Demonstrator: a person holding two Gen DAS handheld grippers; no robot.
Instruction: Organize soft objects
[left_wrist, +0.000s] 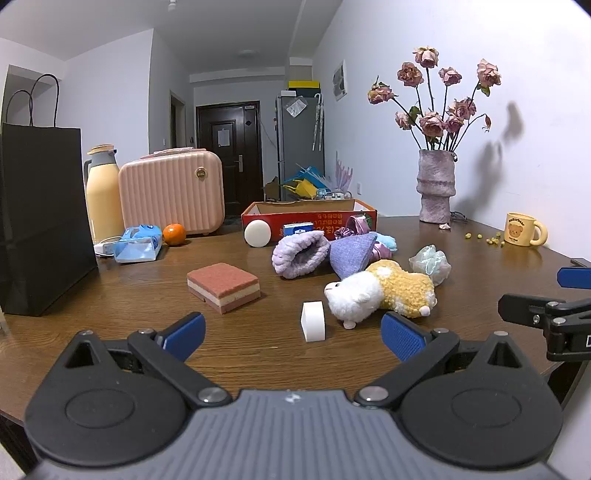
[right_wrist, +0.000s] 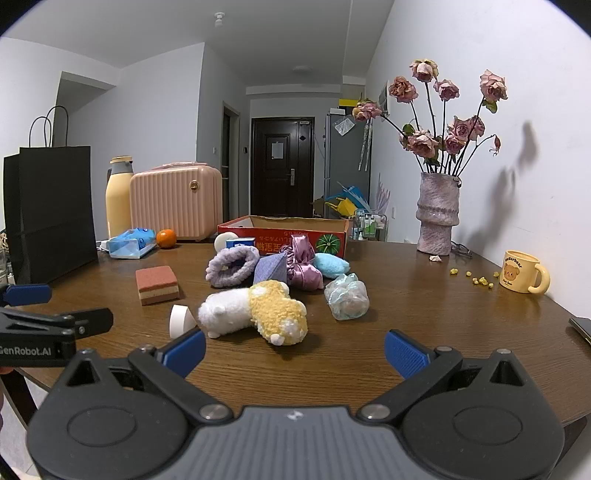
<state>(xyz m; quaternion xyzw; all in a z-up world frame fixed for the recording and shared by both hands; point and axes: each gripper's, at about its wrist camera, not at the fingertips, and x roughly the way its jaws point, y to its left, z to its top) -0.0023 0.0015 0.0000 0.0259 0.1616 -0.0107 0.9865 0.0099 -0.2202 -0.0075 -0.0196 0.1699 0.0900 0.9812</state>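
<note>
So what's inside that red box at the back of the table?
The red cardboard box shows only its bare brown inner walls from here. Its front wall hides the bottom, so I can't tell what's inside. The soft things, like the purple satin scrunchie, lie outside, in front.

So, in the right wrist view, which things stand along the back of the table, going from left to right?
black paper bag → yellow thermos → pink suitcase → red cardboard box → vase of dried roses → yellow bear mug
</note>
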